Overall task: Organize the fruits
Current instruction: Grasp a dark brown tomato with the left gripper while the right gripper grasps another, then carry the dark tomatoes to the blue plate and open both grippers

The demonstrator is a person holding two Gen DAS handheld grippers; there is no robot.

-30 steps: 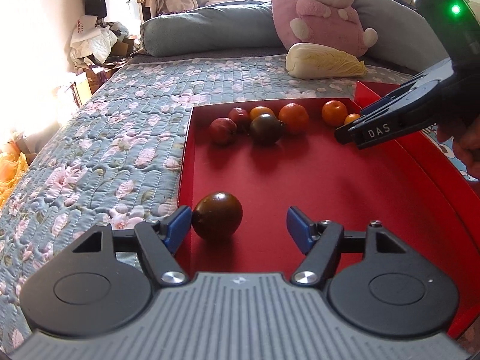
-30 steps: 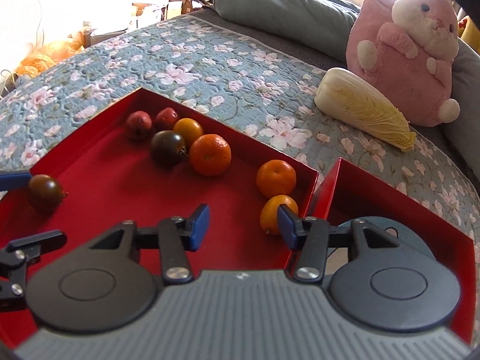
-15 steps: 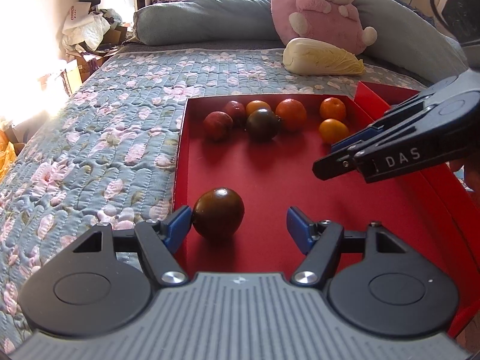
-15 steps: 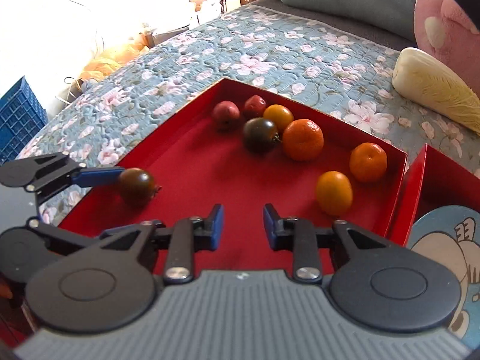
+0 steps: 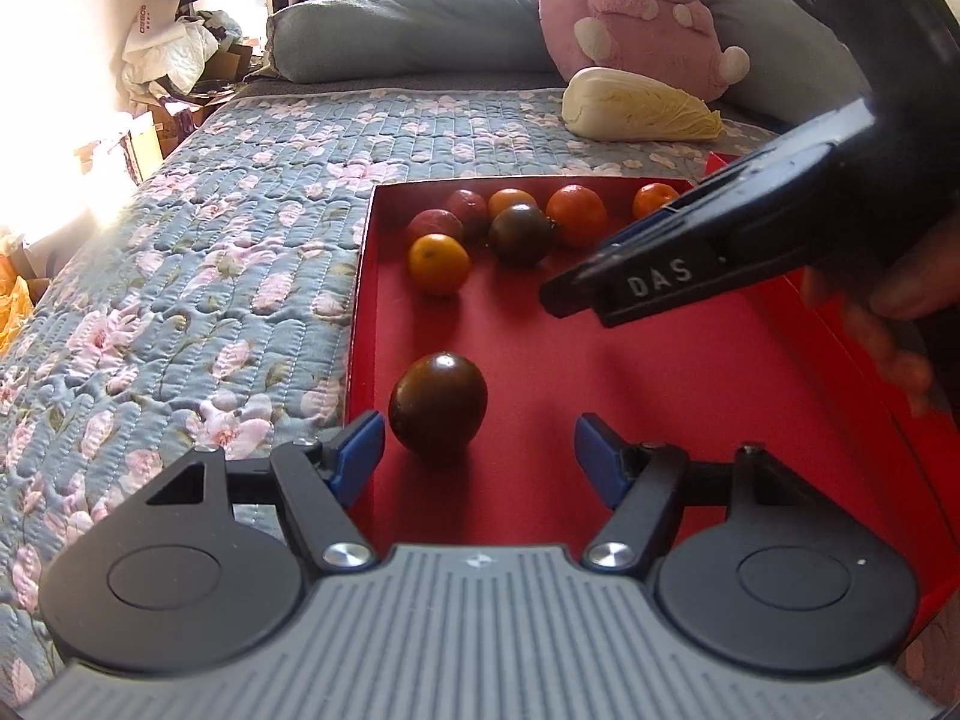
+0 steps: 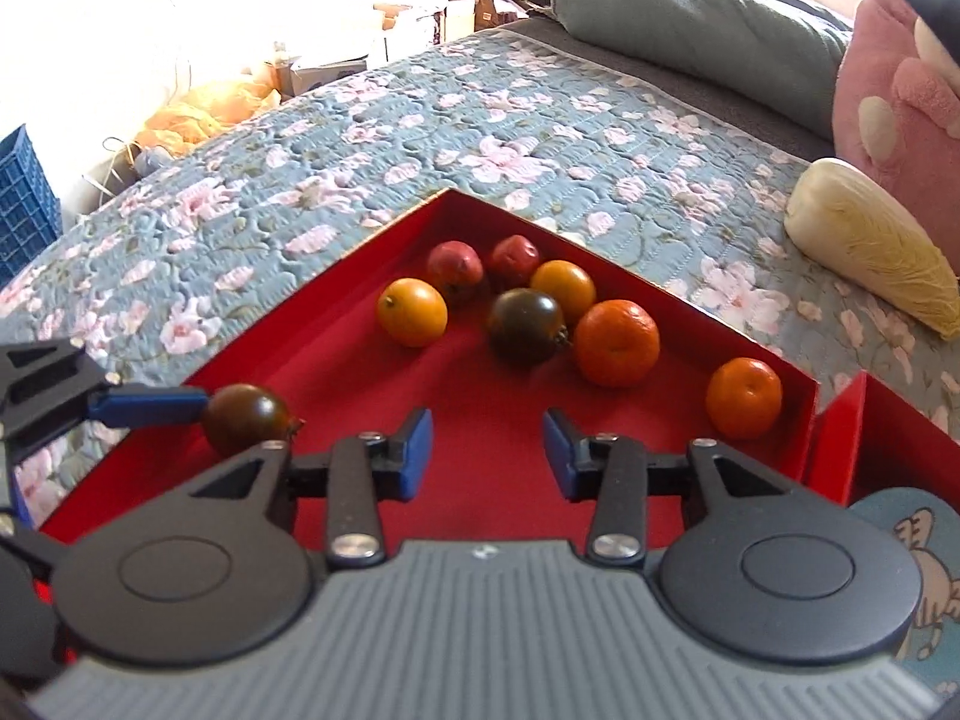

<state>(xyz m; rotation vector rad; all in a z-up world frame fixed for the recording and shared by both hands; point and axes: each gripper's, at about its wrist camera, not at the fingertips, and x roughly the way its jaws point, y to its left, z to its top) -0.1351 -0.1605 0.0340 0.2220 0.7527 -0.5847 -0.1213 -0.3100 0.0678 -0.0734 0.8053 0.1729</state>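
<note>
Dark tomato [image 5: 437,411] just off left gripper [image 5: 479,455] left fingertip, jaws spread wide, holding nothing; right gripper [image 6: 487,455] farther, likewise agape, empty.

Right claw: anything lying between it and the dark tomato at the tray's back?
Nothing: in the right wrist view, only bare red tray floor lies between the open right claw and the dark tomato.

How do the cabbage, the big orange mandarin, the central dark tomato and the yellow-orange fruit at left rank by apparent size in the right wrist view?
1. cabbage, partly cut off by the frame edge
2. big orange mandarin
3. central dark tomato, close to the mandarin, so unsure
4. yellow-orange fruit
</note>
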